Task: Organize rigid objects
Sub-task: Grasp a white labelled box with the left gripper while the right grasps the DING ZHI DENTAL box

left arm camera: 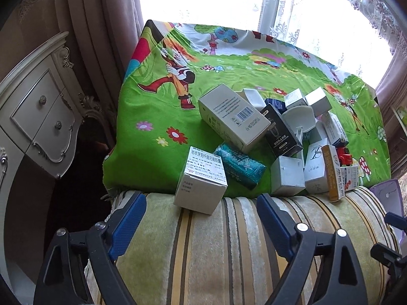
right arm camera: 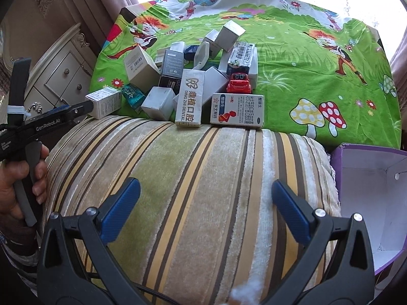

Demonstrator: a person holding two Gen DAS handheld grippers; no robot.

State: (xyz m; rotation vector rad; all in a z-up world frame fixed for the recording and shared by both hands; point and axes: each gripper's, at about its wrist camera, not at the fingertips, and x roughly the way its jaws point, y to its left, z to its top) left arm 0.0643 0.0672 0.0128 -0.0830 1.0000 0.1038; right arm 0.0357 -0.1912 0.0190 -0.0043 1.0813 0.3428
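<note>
A jumble of small cartons lies on the green cartoon cloth. A white medicine box sits at the cloth's near edge, just ahead of my left gripper and partly between its blue tips; the jaws stand wide and the pads are not touching it. In the right wrist view one left finger reaches alongside that box. Behind it lie a teal packet, a large barcoded white box and a red toy car. My right gripper hovers open over the striped cushion, holding nothing.
An open purple box with a white inside stands at the cushion's right end. A white ornate dresser and curtains are to the left, with a bright window behind the cloth. A person's hand grips the left gripper's handle.
</note>
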